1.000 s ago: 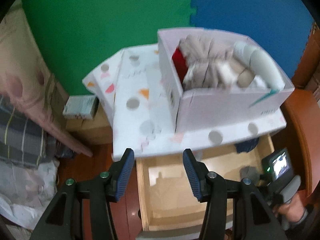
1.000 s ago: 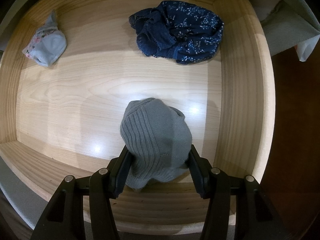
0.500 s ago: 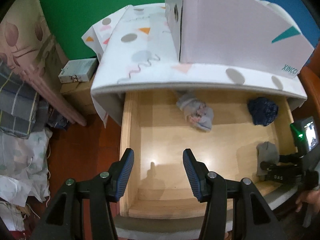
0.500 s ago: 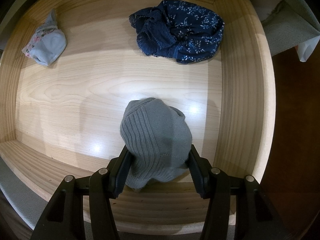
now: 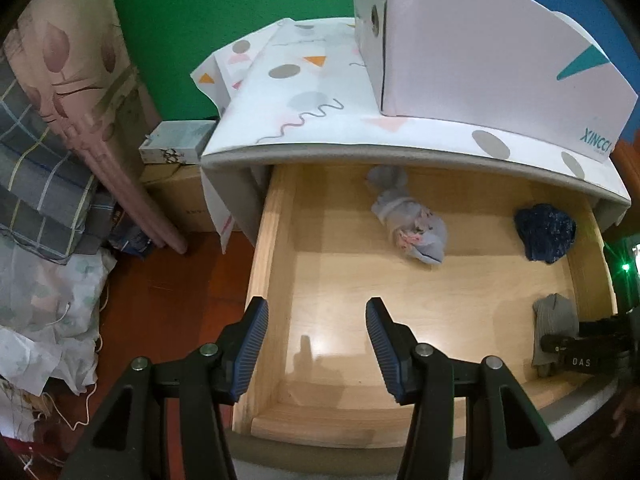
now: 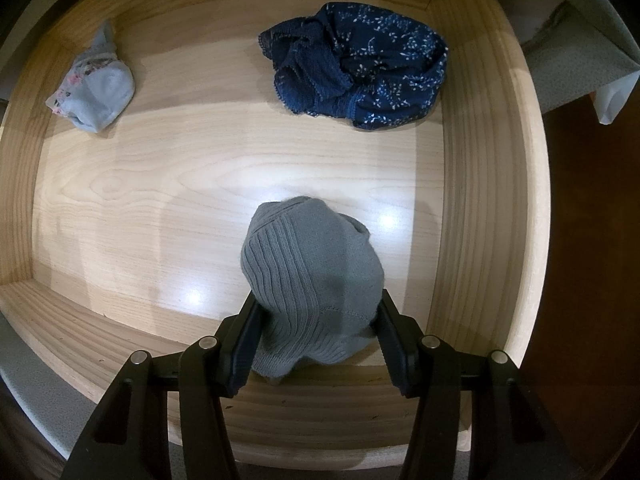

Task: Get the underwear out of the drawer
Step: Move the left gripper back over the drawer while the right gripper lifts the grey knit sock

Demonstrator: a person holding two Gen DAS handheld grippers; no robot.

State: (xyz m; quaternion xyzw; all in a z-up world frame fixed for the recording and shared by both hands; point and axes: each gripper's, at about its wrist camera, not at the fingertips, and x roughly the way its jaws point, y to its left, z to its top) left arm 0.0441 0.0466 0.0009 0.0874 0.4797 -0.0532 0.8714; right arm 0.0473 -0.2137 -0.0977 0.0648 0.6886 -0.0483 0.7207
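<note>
A pale wooden drawer (image 5: 276, 216) (image 6: 488, 184) stands pulled out. Three bundles of underwear lie in it: a grey ribbed one (image 6: 316, 276) (image 5: 554, 320) near the front right, a dark blue flowered one (image 6: 356, 68) (image 5: 544, 236) at the back right, a light blue one (image 6: 96, 92) (image 5: 412, 220) at the back. My right gripper (image 6: 316, 320) points straight down and is shut on the grey ribbed bundle, both pads pressing its sides. My left gripper (image 5: 316, 344) hangs open over the drawer's front left corner with nothing between its fingers.
A white cardboard box (image 5: 480, 48) with clothes in it sits on the patterned cabinet top (image 5: 304, 96) above the drawer. Left of the cabinet are a small carton (image 5: 176, 146), rolled bedding (image 5: 68, 92) and crumpled cloth (image 5: 44, 312) on the red-brown floor (image 5: 172, 304).
The left gripper has dropped from above the cabinet top to the level of the open drawer, so the drawer's inside now shows. The right gripper has kept still on the grey bundle.
</note>
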